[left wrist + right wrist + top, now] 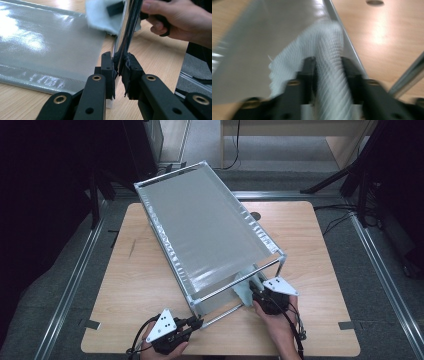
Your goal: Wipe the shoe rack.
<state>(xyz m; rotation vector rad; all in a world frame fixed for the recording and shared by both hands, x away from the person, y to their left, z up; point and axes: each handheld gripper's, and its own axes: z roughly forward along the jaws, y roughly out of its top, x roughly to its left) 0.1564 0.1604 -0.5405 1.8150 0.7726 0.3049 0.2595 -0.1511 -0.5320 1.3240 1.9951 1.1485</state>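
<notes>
High view: a tall chrome tube frame with a shiny grey fabric panel stretched inside it (207, 227) stands slanted across the light wooden desk (310, 250). The left gripper (192, 324) grips the frame's lower near rail at its left corner. The right gripper (256, 295) holds a pale blue-white woven cloth (244, 289) against the frame's near right end, just under the top rail.

Left gripper view: the jaws are pinched on the chrome rail (125, 37), pads pressed to both sides of it. The cloth (100, 15) and the person's other hand (175, 20) sit farther along the same rail, with the grey panel (45, 42) lying to the left.

Right gripper view: blurred, but the jaws are clamped on a bunched fold of the cloth (329, 62), which lies against the grey panel beside a chrome edge (344, 35).

Risk, as I judge it: the frame looks light, so a firm wipe could skid it if the left grip slips on the smooth tube. The cloth could also pull free of the jaws or snag at a corner joint
</notes>
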